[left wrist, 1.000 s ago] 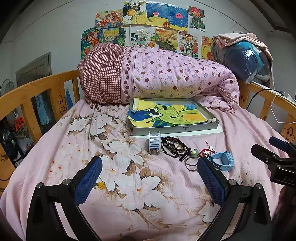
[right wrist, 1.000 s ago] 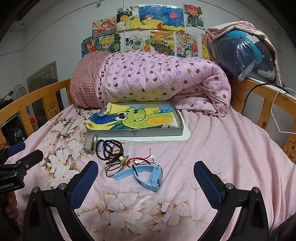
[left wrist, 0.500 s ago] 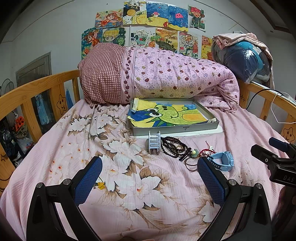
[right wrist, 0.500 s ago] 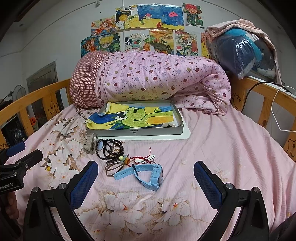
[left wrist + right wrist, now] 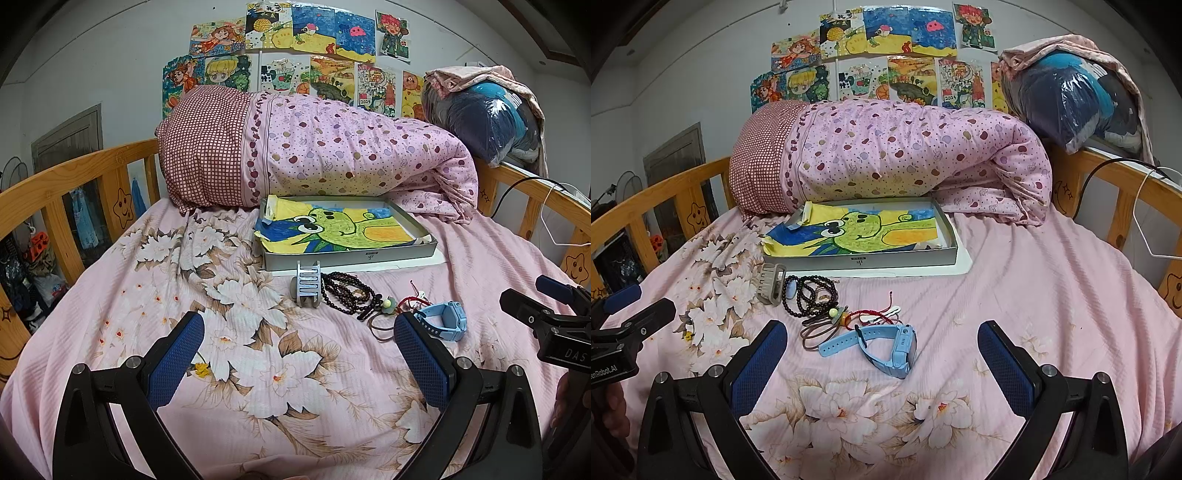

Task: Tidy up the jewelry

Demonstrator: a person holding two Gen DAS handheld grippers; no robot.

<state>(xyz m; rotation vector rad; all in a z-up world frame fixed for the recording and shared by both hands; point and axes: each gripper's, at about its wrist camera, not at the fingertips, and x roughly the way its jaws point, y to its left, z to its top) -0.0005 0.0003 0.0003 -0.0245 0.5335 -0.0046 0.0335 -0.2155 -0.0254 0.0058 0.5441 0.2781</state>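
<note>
Hiding part of blue watch (image 5: 448, 320): left hand-held gripper (image 5: 298, 352) fingertip.

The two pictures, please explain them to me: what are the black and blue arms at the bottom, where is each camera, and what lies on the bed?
No robot is here. A person holds a hand tool with two blue-padded fingers in each hand, and a wide-angle camera on each tool looks forward along its fingers. One picture comes from the left tool, the other from the right tool. Both tools are open and hold nothing. On the pink flowered bedsheet lie a blue watch, dark bead bracelets, brown hair ties, a red cord and a grey hair clip. Behind them stands a shallow grey box lined with a child's drawing.
</note>
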